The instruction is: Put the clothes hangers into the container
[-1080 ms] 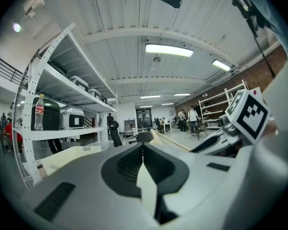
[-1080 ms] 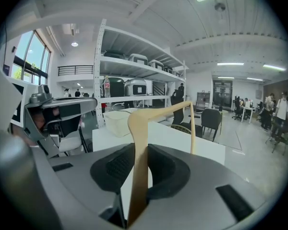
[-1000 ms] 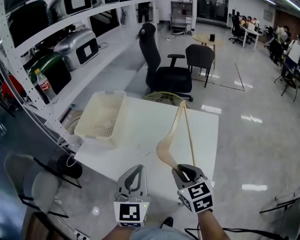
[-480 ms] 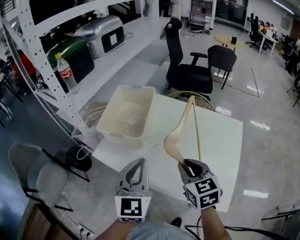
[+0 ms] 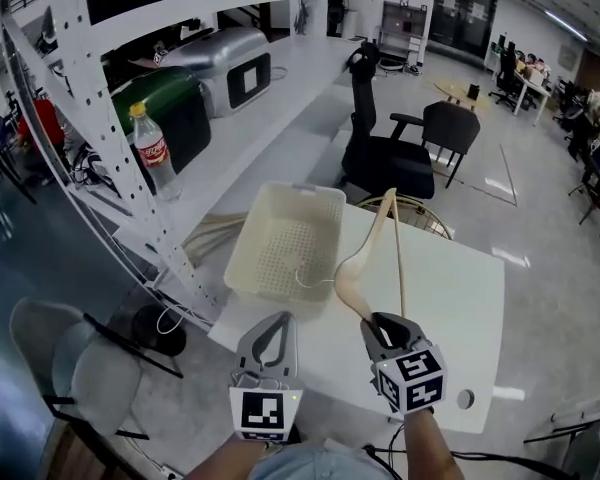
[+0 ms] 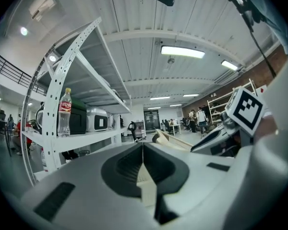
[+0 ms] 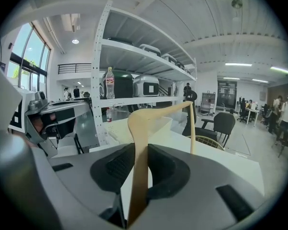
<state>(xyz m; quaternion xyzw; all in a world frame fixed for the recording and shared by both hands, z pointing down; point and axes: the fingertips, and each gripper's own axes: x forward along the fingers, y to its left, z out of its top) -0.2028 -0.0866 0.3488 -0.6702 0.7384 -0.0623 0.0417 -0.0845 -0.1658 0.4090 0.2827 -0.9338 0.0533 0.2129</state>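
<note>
The hanger [image 5: 350, 273] is pinched by one arm in the jaws of the right gripper [image 5: 385, 328] and held up over the table [image 5: 450, 298], right beside the container [image 5: 242, 253]. The left gripper [image 5: 270, 336] jaws are pressed together, empty. It's probably best lowered in far end first and released low.

A white bench [image 5: 450, 308] stands in front of me. To my left runs a white shelving rack [image 5: 100, 118] with perforated uprights. On its shelf a cola bottle [image 5: 154, 154] with a red label stands upright beside a dark green case [image 5: 180, 118], and a silver case [image 5: 225, 63] sits further along. Beyond the bench I see a black office chair [image 5: 385, 163], a dark chair [image 5: 450, 126] and a round wooden table [image 5: 462, 90]. A grey chair [image 5: 85, 368] stands on the floor at my lower left.
</note>
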